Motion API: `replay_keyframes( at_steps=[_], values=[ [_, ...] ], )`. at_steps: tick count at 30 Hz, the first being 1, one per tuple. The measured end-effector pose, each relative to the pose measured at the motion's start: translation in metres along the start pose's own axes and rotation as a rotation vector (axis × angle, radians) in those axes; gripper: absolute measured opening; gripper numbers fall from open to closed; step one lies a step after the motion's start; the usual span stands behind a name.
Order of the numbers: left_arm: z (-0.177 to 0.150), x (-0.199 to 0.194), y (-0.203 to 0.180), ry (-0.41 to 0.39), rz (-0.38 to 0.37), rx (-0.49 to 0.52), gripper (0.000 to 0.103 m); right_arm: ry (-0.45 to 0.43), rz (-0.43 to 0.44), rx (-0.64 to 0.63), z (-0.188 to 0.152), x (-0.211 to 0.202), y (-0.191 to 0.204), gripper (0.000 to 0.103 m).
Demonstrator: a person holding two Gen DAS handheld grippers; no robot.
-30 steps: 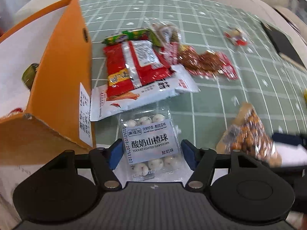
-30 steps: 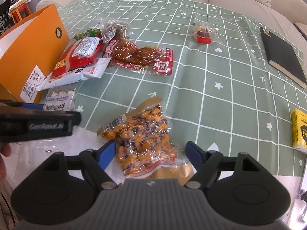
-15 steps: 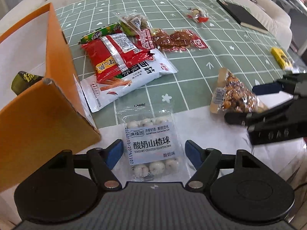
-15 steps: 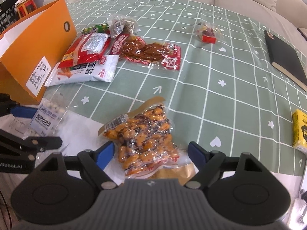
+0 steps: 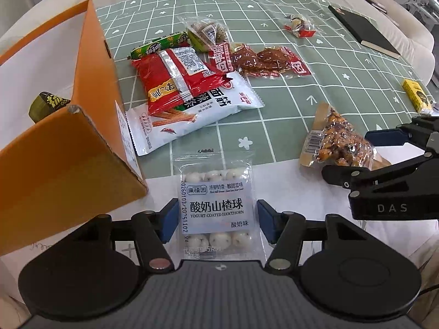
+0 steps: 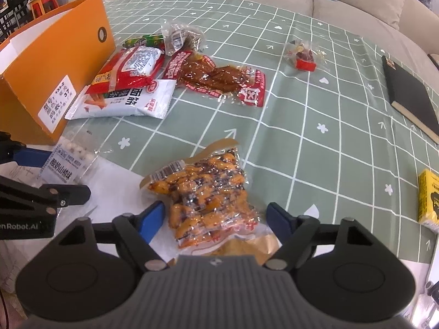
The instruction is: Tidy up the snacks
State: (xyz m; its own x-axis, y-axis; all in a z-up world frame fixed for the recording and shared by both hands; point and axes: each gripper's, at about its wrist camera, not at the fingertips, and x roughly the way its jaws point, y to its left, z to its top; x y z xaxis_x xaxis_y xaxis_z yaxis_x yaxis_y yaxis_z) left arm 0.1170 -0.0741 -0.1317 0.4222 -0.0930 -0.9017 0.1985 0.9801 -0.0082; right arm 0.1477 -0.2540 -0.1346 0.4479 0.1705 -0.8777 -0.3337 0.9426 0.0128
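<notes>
Two grippers: both are parked over packets at the tabletop's near edge.
Left gripper (image 5: 215,220): jaws have just been closing; the yogurt hawthorn packet (image 5: 215,205) lies between them, pads close in, left one about at the packet's side, no squeeze visible.
Right gripper (image 6: 215,219): jaws have just been narrowing a bit, held fairly wide around the orange nut packet (image 6: 204,192), gaps seen on both sides.
Orange box (image 5: 63,126): stands at the left edge, open top, one dark packet already seen inside.
Rest of the snacks: red pouch (image 5: 175,82) stacked on the white pouch (image 5: 203,109) by the box, more wrappers toward the far side.
Risk 1: slippery flat film, so the hawthorn packet could probably be pinched at its edge only and slid out.
Risk 2: box wall sits just beside the left gripper, so a lift could clip it.
Risk 3: the two grippers are near each other; a collision is possible if both are swung boxward.
Open room: plenty of bare green cloth (image 6: 315,104) toward the right and far edges.
</notes>
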Motion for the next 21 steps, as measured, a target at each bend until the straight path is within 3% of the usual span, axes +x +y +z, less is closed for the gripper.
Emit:
replay_keyframes(
  at_steps=[5, 10, 21],
  values=[
    [-0.005, -0.006, 0.005, -0.027, -0.040, -0.032, 0.062, -0.012, -0.009, -0.006, -0.002, -0.006, 0.007, 0.075],
    [-0.006, -0.021, 0.006, -0.073, -0.056, -0.030, 0.062, -0.078, -0.019, 0.005, -0.002, -0.026, 0.010, 0.075],
    [0.005, -0.080, 0.016, -0.233, -0.111, -0.086, 0.062, -0.208, 0.022, 0.103, 0.004, -0.070, 0.012, 0.075]
  ],
)
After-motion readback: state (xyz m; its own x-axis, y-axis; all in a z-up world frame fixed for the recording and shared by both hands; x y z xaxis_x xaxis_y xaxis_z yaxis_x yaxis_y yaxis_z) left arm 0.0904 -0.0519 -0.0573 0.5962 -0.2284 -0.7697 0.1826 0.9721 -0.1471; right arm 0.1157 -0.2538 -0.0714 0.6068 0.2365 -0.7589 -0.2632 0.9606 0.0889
